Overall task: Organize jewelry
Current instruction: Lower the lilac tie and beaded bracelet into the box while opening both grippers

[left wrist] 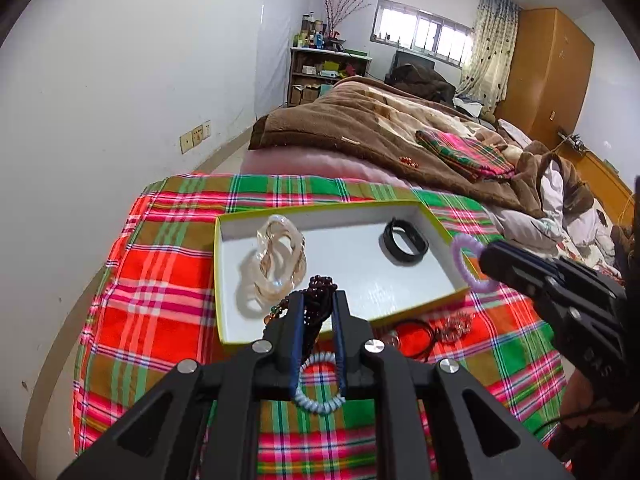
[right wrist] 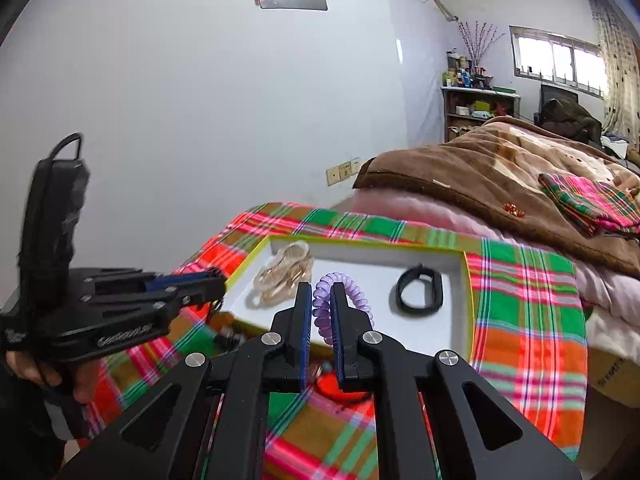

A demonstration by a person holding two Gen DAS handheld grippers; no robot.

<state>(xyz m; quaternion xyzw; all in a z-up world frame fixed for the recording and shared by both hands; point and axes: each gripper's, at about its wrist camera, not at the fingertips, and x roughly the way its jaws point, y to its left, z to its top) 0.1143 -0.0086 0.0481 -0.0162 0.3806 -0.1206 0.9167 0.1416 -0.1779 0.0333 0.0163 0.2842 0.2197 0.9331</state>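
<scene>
A shallow white box with a yellow-green rim [left wrist: 320, 210] [right wrist: 469, 280] lies on a plaid cloth. In it are clear amber bangles [left wrist: 280, 262] [right wrist: 284, 274] at the left and a black band [left wrist: 404, 242] [right wrist: 420, 290] at the right. My left gripper [left wrist: 318, 300] is shut on a dark red bead bracelet [left wrist: 318, 292], held over the box's near edge. My right gripper [right wrist: 321, 292] is shut on a purple spiral hair tie [right wrist: 340, 300] [left wrist: 470, 262], held above the box's near right side.
On the plaid cloth [left wrist: 160, 272] in front of the box lie a pale blue spiral hair tie [left wrist: 320, 400], a red cord piece [left wrist: 416, 336] and a small clear beaded item [left wrist: 454, 326]. A brown blanket [left wrist: 360, 124] covers the bed behind. A white wall is at the left.
</scene>
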